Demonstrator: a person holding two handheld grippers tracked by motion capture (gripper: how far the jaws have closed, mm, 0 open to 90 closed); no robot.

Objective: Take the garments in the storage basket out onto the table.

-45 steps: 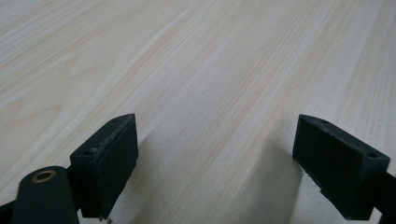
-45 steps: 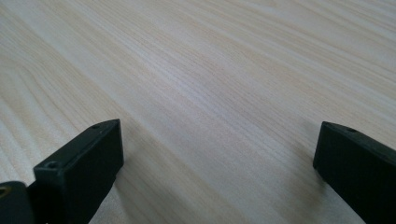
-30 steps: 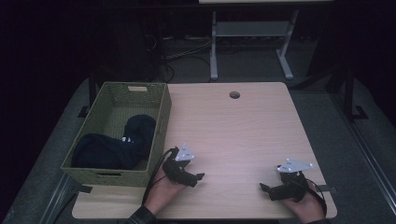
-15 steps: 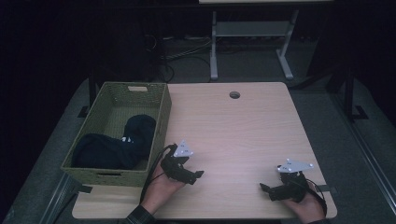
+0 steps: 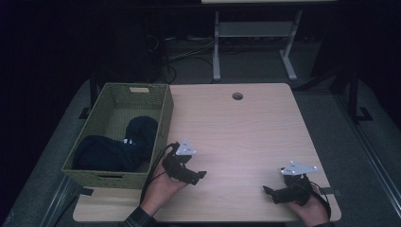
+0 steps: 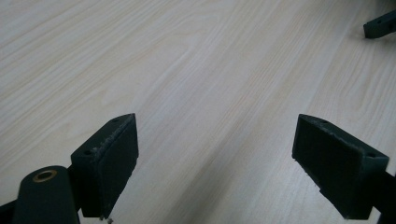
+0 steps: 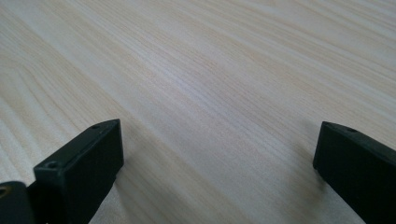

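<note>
Since both the left tool [image 5: 195, 176] and the right tool [image 5: 270, 193] rest wide open and empty on the tabletop [image 5: 246, 127], the left should rise over the basket [image 5: 163, 125] rim just beside it before pinching the dark clothing [image 5: 113, 149] inside.

The table [image 5: 246, 127] is pale wood-grain laminate, smooth and matt. At its left, the basket [image 5: 163, 118] is woven, coarse olive fibre — it holds dark, soft cloth [image 5: 116, 146]. The left gripper [image 6: 215, 158] and right gripper [image 7: 219, 163] have matt black plastic jaws — edges slightly rough.
</note>
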